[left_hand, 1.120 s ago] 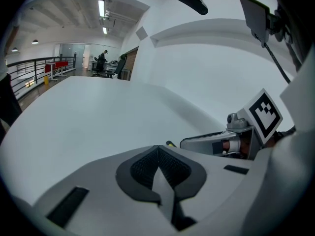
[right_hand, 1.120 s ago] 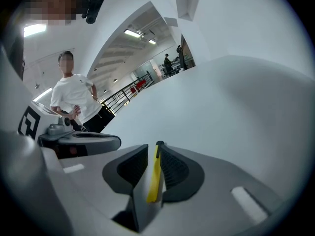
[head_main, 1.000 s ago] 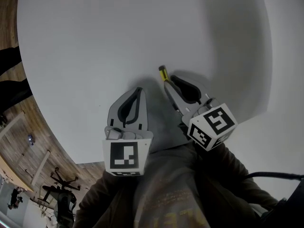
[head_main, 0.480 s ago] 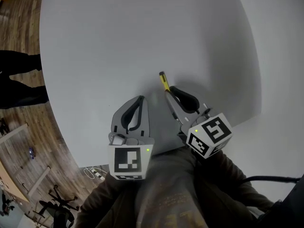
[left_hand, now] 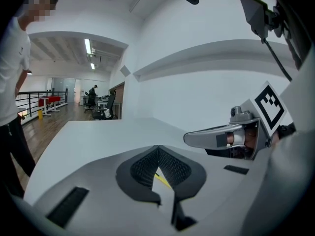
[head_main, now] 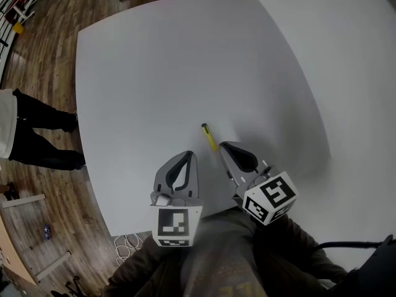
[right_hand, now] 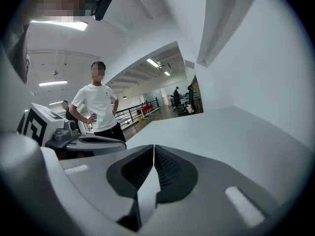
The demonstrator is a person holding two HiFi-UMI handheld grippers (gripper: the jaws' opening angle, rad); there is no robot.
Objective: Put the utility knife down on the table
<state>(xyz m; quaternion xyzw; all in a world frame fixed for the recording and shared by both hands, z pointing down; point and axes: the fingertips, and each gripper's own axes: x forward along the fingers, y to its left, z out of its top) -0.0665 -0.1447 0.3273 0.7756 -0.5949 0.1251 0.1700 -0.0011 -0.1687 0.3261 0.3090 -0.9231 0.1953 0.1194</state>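
The utility knife (head_main: 209,136) was seen lying on the counter (head_main: 185,60), lengthwise just beyond the right tongs (head_main: 226,147); these and the left tongs (head_main: 187,156) were pressed together, empty.

Your head camera looks steeply down from well above the broad white table (head_main: 185,60). The cameras on your left gripper (head_main: 189,156) and right gripper (head_main: 223,146) sit low, close behind the jaws, facing across that tabletop; each catches the other gripper.
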